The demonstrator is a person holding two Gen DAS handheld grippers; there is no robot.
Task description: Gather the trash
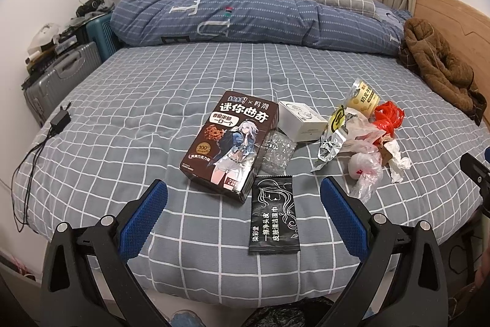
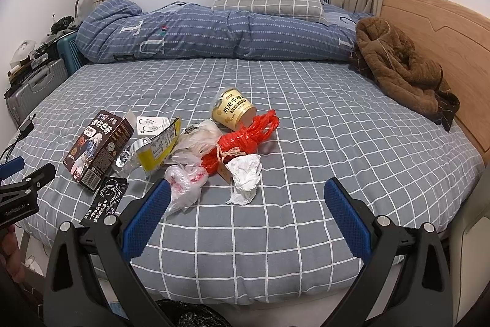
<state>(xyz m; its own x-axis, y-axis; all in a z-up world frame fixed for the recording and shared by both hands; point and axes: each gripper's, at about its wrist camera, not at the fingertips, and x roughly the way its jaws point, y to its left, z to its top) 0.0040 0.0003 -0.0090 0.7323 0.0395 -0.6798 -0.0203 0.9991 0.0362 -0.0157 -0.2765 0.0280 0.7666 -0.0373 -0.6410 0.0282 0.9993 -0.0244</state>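
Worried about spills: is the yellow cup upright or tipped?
Tipped. The yellow cup lies on its side on the bed, beside the red plastic bag.

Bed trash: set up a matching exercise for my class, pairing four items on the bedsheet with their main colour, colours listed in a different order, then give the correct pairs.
Items:
1. cookie box
2. wet-wipe packet
3. plastic string bundle
4. crumpled tissue

Colours:
A. white
B. red
C. brown
D. black

Pairs: 1-C, 2-D, 3-B, 4-A
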